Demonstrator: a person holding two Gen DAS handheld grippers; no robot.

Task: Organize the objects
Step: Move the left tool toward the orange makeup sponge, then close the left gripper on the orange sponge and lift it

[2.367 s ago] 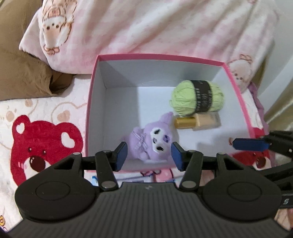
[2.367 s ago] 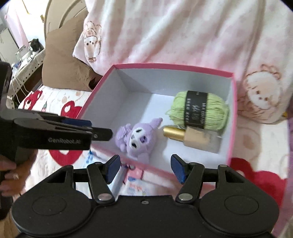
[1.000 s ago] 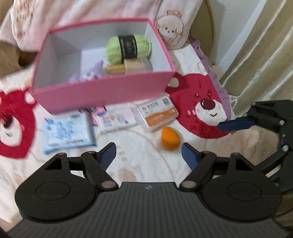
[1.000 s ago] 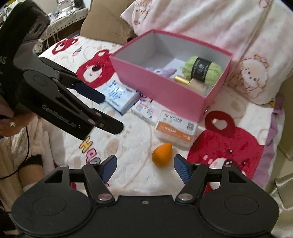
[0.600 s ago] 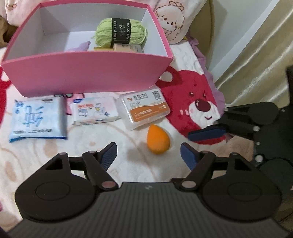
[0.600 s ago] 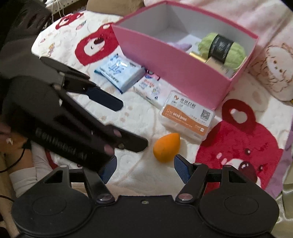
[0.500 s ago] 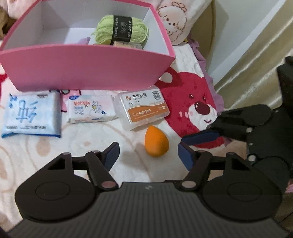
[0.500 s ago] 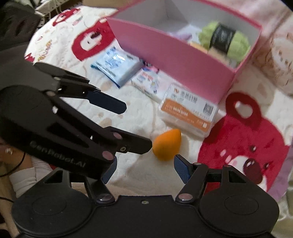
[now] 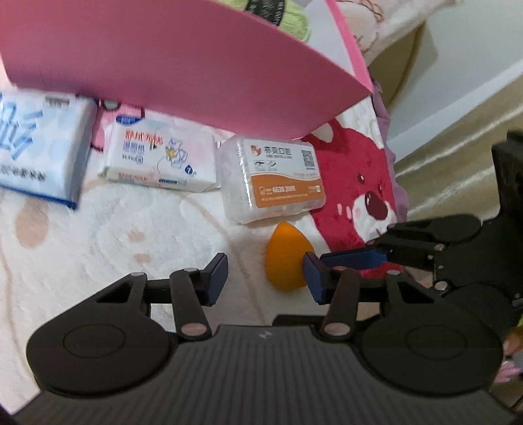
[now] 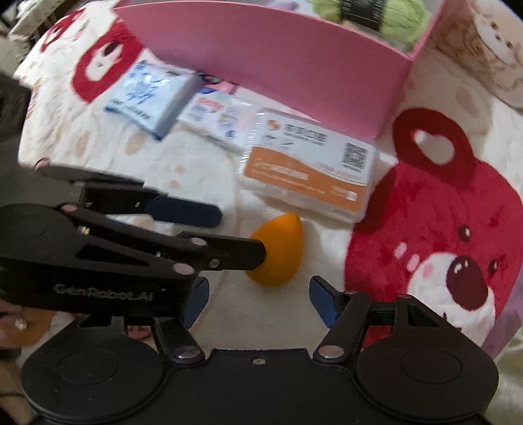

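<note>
An orange teardrop sponge [image 9: 284,258] [image 10: 281,248] lies on the bear-print blanket [image 9: 98,245]. My left gripper [image 9: 266,278] [image 10: 238,230] is low over it, and its jaws are closing. The sponge sits just ahead between them, against the right finger, and is not pinched. My right gripper [image 10: 258,300] [image 9: 353,250] hovers close by, open and also closing, with nothing between its jaws; the sponge lies just beyond its tips. The pink box [image 9: 196,65] [image 10: 294,65] behind holds green yarn [image 9: 287,16] [image 10: 385,16].
In front of the box lie a clear box with an orange label [image 9: 274,183] [image 10: 307,170], a white tissue pack [image 9: 157,160] [image 10: 215,117] and a blue tissue pack [image 9: 36,150] [image 10: 150,94]. A beige curtain [image 9: 457,147] hangs beyond the blanket's right edge.
Both grippers have come down from over the box to the blanket and closed in on the orange sponge. The left jaws have narrowed a lot, the right ones slightly.
</note>
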